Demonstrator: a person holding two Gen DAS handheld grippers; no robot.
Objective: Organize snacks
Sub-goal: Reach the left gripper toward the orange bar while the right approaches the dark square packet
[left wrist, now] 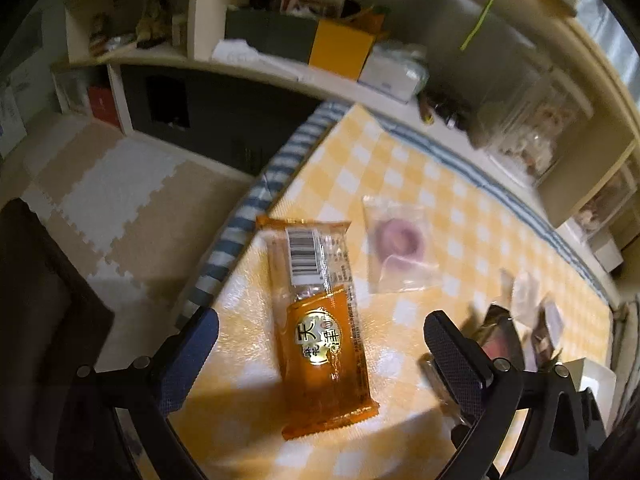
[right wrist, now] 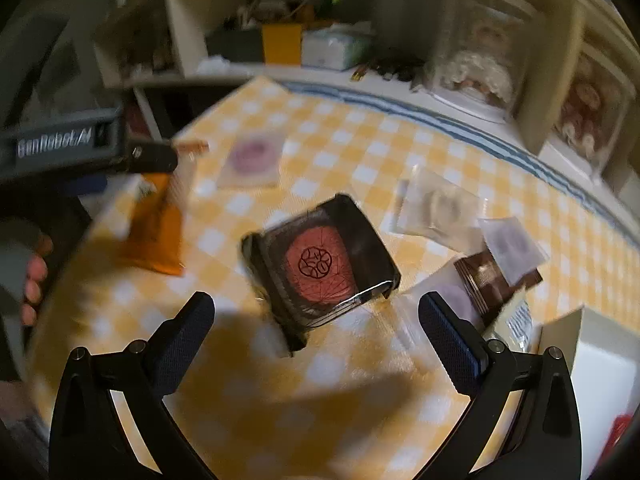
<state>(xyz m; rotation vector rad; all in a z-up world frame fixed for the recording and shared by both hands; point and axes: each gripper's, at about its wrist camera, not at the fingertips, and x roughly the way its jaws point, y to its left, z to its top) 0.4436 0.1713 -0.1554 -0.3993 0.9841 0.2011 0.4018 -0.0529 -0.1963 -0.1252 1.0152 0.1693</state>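
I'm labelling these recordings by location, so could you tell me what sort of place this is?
Most likely a home living or dining room. A table under a yellow checked tablecloth holds wrapped snacks such as an orange packet, foam puzzle floor mats cover the floor, and cluttered shelves line the wall.

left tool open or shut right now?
Open. The left tool has its fingers spread wide on either side of the orange snack pack, which lies flat on the checked tablecloth, ungripped.

Dim warm light, dark fisheye corners, motion blur strongest in right view
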